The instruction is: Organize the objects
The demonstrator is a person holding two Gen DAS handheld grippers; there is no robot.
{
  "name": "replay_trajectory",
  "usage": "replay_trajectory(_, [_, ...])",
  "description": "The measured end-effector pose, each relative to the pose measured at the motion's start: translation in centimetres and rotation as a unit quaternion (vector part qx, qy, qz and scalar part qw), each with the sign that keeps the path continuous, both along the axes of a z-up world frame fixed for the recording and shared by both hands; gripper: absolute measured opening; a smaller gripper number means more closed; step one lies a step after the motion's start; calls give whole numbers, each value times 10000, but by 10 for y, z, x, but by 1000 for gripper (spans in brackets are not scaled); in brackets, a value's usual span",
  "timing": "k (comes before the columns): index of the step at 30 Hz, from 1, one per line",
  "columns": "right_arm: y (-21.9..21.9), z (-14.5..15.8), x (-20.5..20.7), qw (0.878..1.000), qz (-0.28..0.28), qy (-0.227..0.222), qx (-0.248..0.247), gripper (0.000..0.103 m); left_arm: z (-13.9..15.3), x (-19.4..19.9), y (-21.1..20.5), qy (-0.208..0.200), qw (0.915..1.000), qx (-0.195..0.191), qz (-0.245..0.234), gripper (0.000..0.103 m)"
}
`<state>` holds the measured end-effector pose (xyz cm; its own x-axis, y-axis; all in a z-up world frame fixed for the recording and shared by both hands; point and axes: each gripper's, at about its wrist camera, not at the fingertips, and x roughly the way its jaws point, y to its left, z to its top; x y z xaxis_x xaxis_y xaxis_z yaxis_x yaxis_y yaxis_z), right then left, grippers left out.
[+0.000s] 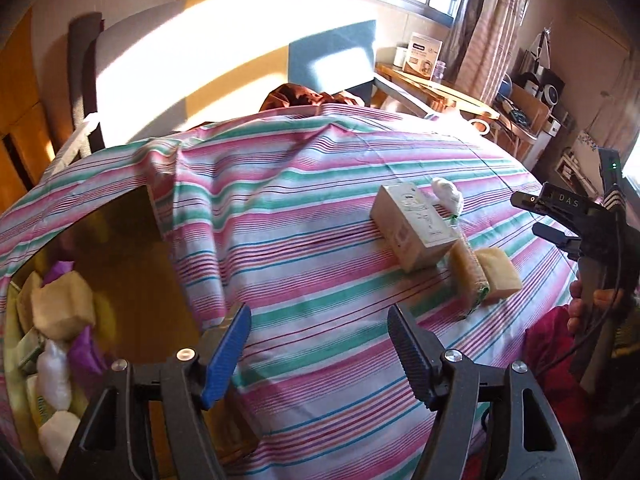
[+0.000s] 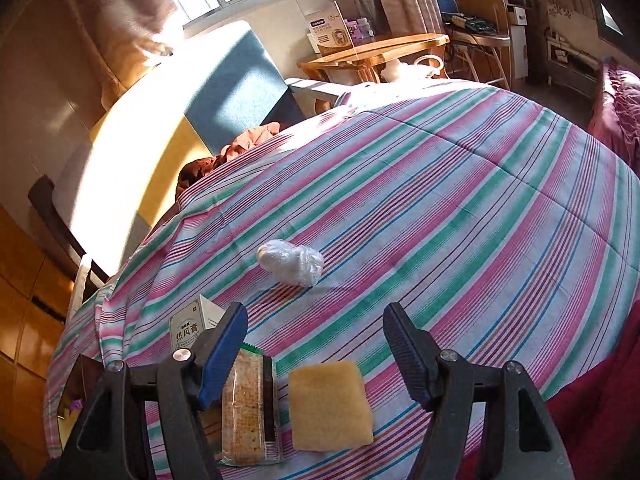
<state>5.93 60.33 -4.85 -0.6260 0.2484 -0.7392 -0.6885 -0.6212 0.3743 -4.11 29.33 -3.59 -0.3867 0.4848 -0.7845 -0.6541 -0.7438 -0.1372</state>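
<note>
While both point steeply down over the striped bed quilt [image 2: 440,200], the right tool [image 2: 316,356] hangs released above the yellow rectangular sponge [image 2: 330,404]; the left tool [image 1: 320,352] gapes empty.

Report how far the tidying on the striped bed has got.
Done: the yellow bin at the bed's edge already holds several wrapped packets. In hand: nothing; left tongs and right tongs are open and empty. Left on the quilt: white box, clear-wrapped bundle, cracker pack, yellow sponge.
</note>
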Motion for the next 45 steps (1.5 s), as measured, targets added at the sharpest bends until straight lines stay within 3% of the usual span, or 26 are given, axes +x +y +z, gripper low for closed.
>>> replay_trajectory(11, [7, -7, 4, 9985, 11, 300, -466, 71, -19, -46, 115, -835, 9963, 110, -155, 81])
replay_trajectory(15, [10, -9, 4, 9974, 31, 375, -607, 71, -29, -61, 143, -1139, 9934, 92, -16, 84])
replay_trajectory(25, [15, -13, 7, 9954, -42, 513, -810, 71, -60, -84, 180, -1461, 9887, -166, 292, 85])
replay_trajectory(27, [17, -13, 8, 9952, -78, 519, -831, 71, -69, -87, 180, -1563, 9870, -198, 309, 80])
replay_trajectory(28, [17, -14, 9, 9950, -100, 517, -844, 71, -72, -87, 177, -1689, 9853, -65, 244, 69])
replay_trajectory(29, [18, -15, 9, 9949, -122, 513, -860, 71, -74, -88, 173, -1766, 9841, 57, 201, 68])
replay_trajectory(31, [19, -15, 9, 9949, -139, 495, -868, 71, -69, -84, 161, -1598, 9869, 142, 151, 61])
replay_trajectory(38, [20, -18, 8, 9954, -187, 395, -854, 71, -62, -64, 112, -1122, 9937, 12, -6, 58])
replay_trajectory(45, [21, -20, 7, 9959, -229, 262, -831, 71, -63, -21, 65, -620, 9977, -189, -209, 55])
